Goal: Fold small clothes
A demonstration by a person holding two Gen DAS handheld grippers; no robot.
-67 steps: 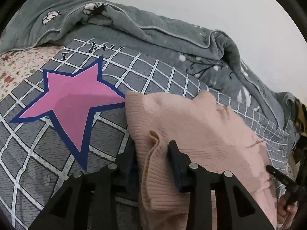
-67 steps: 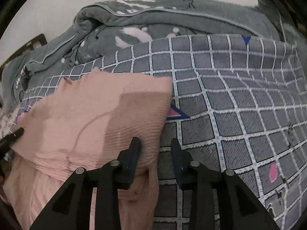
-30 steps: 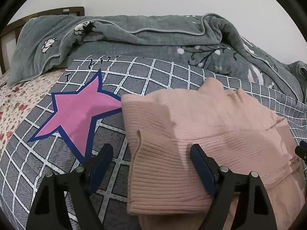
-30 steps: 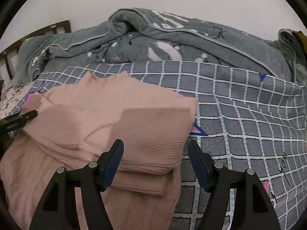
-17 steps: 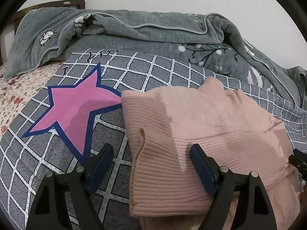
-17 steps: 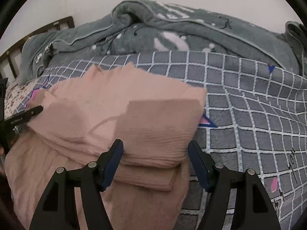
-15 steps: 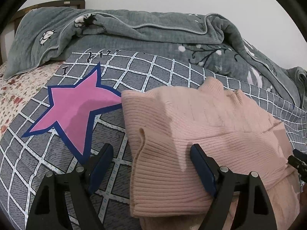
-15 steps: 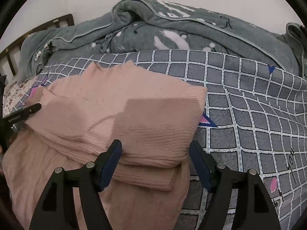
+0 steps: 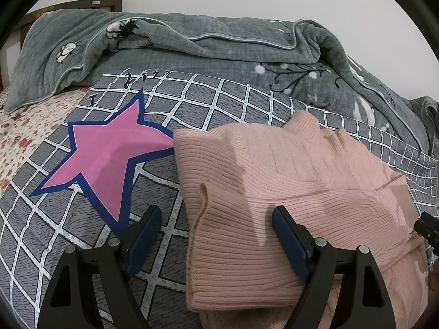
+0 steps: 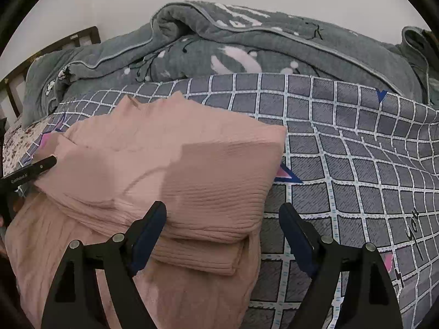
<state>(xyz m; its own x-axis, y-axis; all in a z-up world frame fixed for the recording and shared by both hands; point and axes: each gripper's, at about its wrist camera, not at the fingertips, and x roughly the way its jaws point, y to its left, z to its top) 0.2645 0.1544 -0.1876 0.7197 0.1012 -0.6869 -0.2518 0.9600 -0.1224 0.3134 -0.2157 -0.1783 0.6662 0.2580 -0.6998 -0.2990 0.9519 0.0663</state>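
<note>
I have both grippers pitched down toward the bed, and the pink sweater (image 9: 296, 181) lies folded on the grey checked bedspread (image 9: 219, 104), its near-left corner just beside the pink star (image 9: 107, 150) printed there. My left gripper (image 9: 214, 219) hangs over the sweater's ribbed left edge with its jaws spread wide, one finger over the bedspread and the other over the knit, neither pad pressing on it. My right gripper (image 10: 222, 219) sits over the folded right edge, its jaws having just been opening and now standing wide, with the folded edge between them but not pinched.
</note>
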